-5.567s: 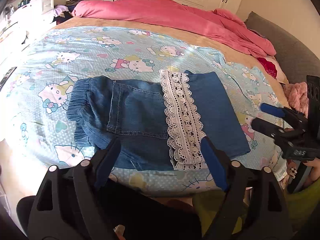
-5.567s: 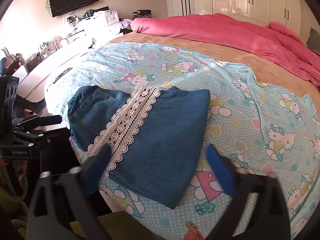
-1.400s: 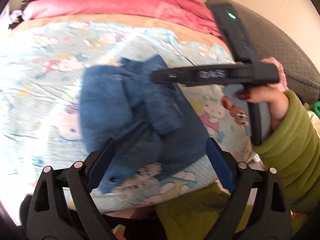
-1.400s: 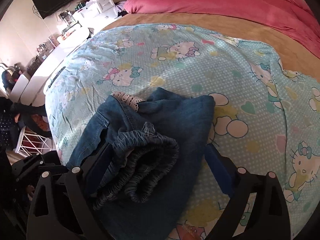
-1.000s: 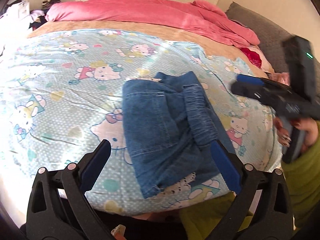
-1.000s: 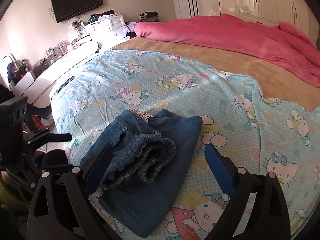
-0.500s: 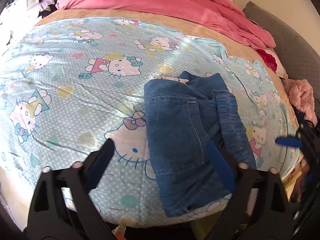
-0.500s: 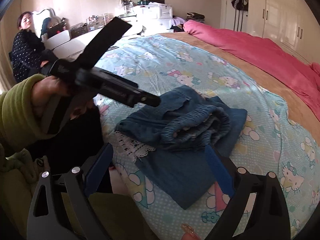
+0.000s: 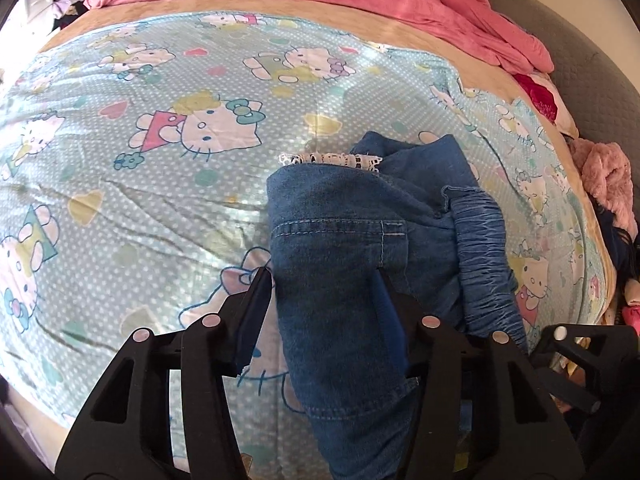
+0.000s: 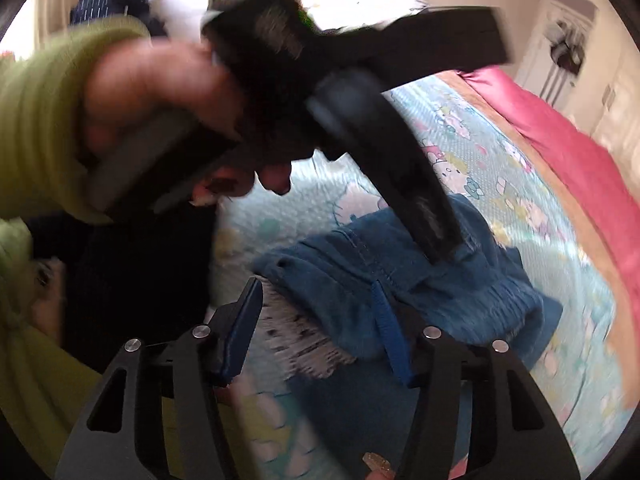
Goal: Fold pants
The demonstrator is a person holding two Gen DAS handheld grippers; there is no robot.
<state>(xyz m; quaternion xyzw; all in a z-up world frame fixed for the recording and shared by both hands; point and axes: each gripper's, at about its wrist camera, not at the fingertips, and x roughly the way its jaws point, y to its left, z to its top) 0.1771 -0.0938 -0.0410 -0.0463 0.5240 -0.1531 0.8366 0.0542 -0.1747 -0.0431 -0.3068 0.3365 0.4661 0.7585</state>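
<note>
Two grippers now crowd the folded pants (image 9: 352, 264) at the near edge of the bed (image 9: 168, 184), where a second ago you held both back and wide. Your left gripper (image 9: 326, 304) has just been closing, its fingers (image 9: 256, 300) about half open and straddling the denim's left edge; whether the pads press the cloth cannot be told. Your right gripper (image 10: 316, 320) has also been closing, half open over the lace hem (image 10: 296, 340) at six o'clock, the frame too blurred to confirm a grip. The elastic waistband (image 9: 484, 256) lies bunched toward three o'clock. Judging by this, you are taking hold to tidy or lift the bundle.
</note>
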